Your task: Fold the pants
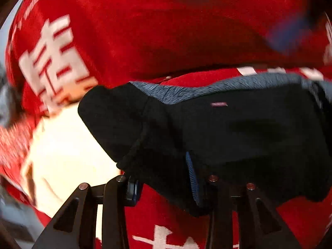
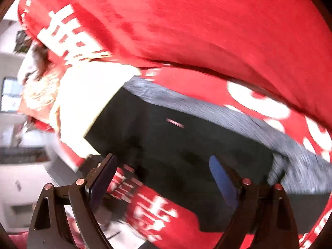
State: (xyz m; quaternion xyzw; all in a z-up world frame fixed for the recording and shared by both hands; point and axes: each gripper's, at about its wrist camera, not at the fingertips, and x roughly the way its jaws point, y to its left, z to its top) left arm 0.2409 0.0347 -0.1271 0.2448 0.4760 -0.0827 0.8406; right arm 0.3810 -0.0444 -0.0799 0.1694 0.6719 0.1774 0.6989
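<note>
The black pants [image 1: 238, 132] with a grey-blue ribbed waistband [image 1: 186, 89] lie folded on a red cloth with white characters [image 1: 145, 20]. In the left wrist view my left gripper [image 1: 164, 184] has its jaws apart, with pants fabric lying between and over the blue pads [image 1: 192, 172]. In the right wrist view the pants [image 2: 176, 145] lie ahead, waistband [image 2: 207, 105] on the far side. My right gripper [image 2: 166, 178] is open wide, its blue pads [image 2: 222, 178] on either side of the pants' near edge. Both views are motion-blurred.
The red cloth [image 2: 207, 31] covers the whole surface and bunches up behind the pants. A bright white patch [image 1: 68, 155] lies left of the pants. A pale room with a window [image 2: 10, 95] shows at the far left of the right wrist view.
</note>
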